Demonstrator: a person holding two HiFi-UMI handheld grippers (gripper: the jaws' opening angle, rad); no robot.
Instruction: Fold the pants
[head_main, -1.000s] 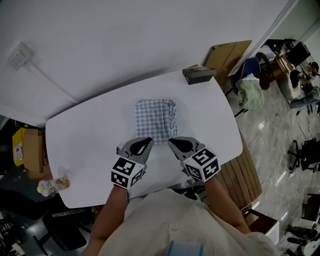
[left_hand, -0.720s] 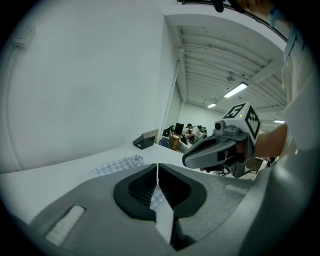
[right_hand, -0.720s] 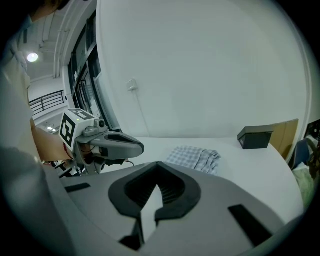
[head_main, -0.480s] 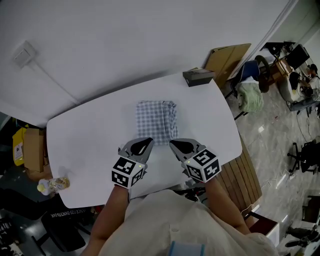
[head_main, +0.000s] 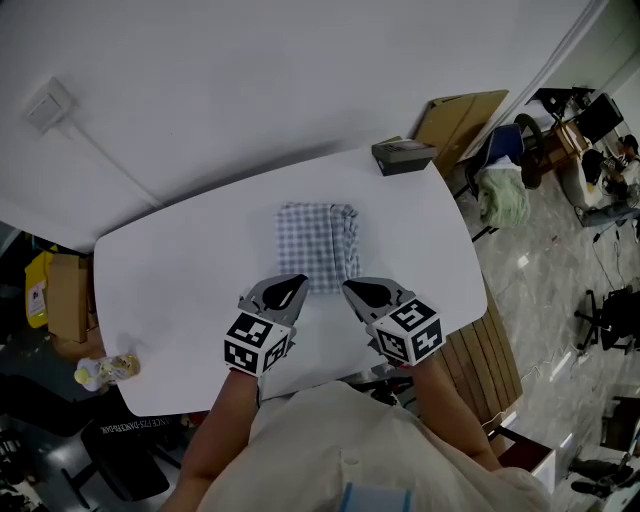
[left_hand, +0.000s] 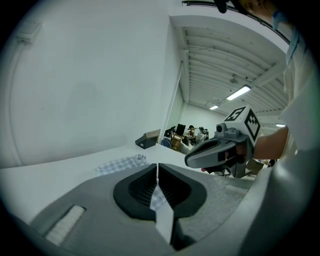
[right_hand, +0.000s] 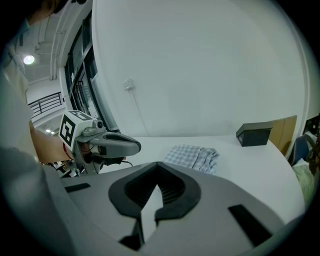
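The checked pants (head_main: 317, 245) lie folded into a small rectangle near the middle of the white table (head_main: 170, 290); they also show in the left gripper view (left_hand: 121, 163) and the right gripper view (right_hand: 193, 156). My left gripper (head_main: 298, 279) hovers just short of the fold's near edge, jaws shut with nothing between them. My right gripper (head_main: 348, 285) sits beside it, also shut and empty. Each gripper shows in the other's view: the right gripper (left_hand: 190, 161) and the left gripper (right_hand: 136, 146).
A dark box (head_main: 403, 155) stands at the table's far right corner, seen too as a dark box (right_hand: 255, 133). A small bottle (head_main: 108, 370) rests at the near left edge. Cardboard (head_main: 455, 115) and office chairs stand beyond the table on the right.
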